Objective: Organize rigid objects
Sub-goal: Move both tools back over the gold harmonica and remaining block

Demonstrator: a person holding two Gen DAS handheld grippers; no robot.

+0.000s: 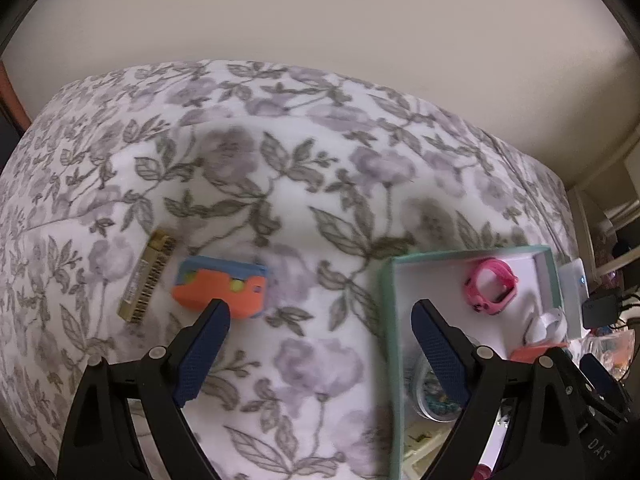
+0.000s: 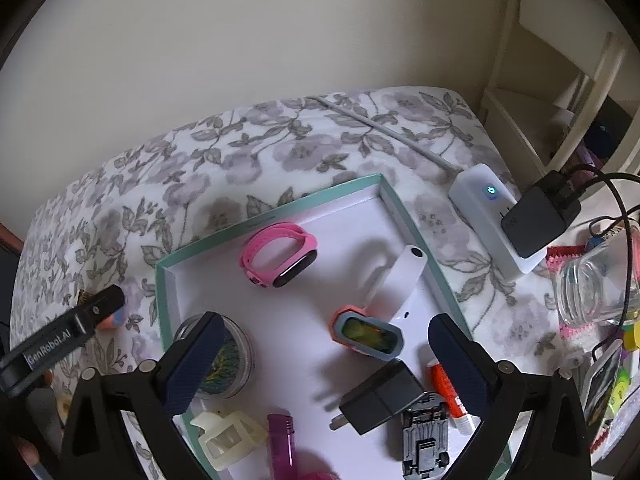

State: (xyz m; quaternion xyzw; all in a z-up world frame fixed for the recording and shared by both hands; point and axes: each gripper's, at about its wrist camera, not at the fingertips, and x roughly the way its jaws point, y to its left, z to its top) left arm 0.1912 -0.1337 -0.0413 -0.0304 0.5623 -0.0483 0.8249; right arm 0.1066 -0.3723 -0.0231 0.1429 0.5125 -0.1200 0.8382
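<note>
In the left wrist view my left gripper (image 1: pixel 320 314) is open over the floral bedspread with nothing between its fingers. Its left fingertip sits just in front of an orange and blue block (image 1: pixel 220 288), and a gold and black bar (image 1: pixel 148 276) lies left of that. My right gripper (image 2: pixel 326 322) hangs open above the teal-rimmed box (image 2: pixel 280 200), over an orange and grey piece (image 2: pixel 366 334). The box also holds a pink watch (image 2: pixel 280 256), a white case (image 2: pixel 400 284), a black plug (image 2: pixel 380 400), a round jar (image 2: pixel 228 360) and several small items.
A white power strip (image 2: pixel 488 216) with a black adapter (image 2: pixel 536 216) and cables lies right of the box. A glass jar (image 2: pixel 596 284) and colourful clutter fill the right edge. A cream shelf (image 2: pixel 560 80) stands behind, and a plain wall runs along the back of the bedspread (image 1: pixel 280 184).
</note>
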